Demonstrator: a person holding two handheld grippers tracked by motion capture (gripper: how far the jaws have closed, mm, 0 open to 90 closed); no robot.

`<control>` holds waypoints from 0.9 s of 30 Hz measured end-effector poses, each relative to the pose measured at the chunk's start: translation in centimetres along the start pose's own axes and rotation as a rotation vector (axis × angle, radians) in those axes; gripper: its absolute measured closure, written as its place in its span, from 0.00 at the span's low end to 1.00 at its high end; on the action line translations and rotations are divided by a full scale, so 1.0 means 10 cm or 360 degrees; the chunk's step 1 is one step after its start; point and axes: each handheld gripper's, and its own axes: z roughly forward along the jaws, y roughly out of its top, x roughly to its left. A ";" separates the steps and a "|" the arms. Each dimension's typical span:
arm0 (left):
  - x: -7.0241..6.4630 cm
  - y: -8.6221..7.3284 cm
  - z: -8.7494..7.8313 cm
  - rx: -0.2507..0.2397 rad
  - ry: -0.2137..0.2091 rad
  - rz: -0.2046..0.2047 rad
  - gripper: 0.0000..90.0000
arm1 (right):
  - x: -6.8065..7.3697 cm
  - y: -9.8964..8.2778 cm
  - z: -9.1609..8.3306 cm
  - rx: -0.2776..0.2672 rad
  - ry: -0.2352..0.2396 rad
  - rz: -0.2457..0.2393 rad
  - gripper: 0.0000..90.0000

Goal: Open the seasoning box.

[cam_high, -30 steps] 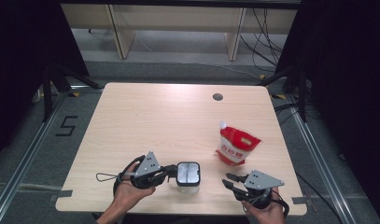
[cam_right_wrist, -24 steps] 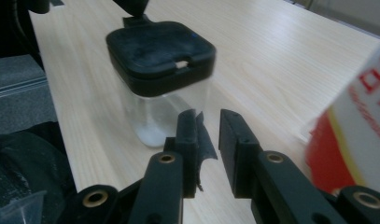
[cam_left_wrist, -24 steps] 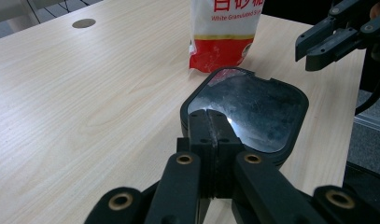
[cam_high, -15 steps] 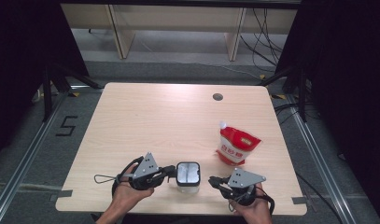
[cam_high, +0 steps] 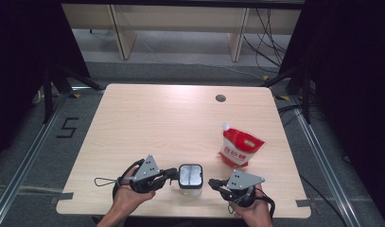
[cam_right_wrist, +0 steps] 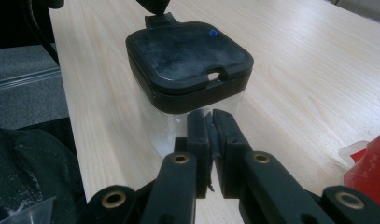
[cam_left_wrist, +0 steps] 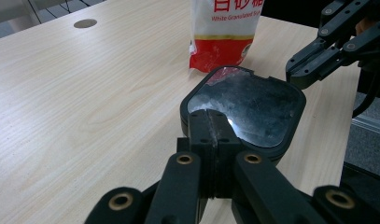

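A clear square container with a black lid (cam_high: 190,175) (cam_left_wrist: 248,107) (cam_right_wrist: 187,56) stands near the table's front edge. My left gripper (cam_high: 173,173) (cam_left_wrist: 211,122) is shut, its tips against the lid's left edge where a small tab (cam_right_wrist: 159,19) sticks out. My right gripper (cam_high: 212,182) (cam_right_wrist: 211,119) points at the container's clear right wall from just beside it. Its jaws have just closed with nothing between them. A red and white sugar pouch (cam_high: 240,148) (cam_left_wrist: 225,32) stands upright behind and to the right of the container.
The light wooden table (cam_high: 157,123) has a round cable hole (cam_high: 220,98) (cam_left_wrist: 85,23) at the back. The front edge lies right under both hands. Dark floor with rails surrounds the table, and shelving stands beyond it.
My right gripper has moved left toward the container and its jaws have come together. The left gripper, the container and the pouch have stayed put.
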 end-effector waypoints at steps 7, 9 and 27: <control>0.01 -0.01 -0.01 -0.0010 -0.0011 -0.0024 0.99 | 0.00 0.02 0.04 -0.0006 0.0029 -0.0028 0.97; 0.00 -0.03 0.00 -0.0037 -0.0011 -0.0077 0.99 | 0.01 0.03 0.05 -0.0021 0.0037 -0.0019 0.98; 0.03 -0.05 -0.01 -0.0056 -0.0026 -0.0100 0.99 | 0.03 0.09 0.12 -0.0013 0.0064 -0.0066 1.00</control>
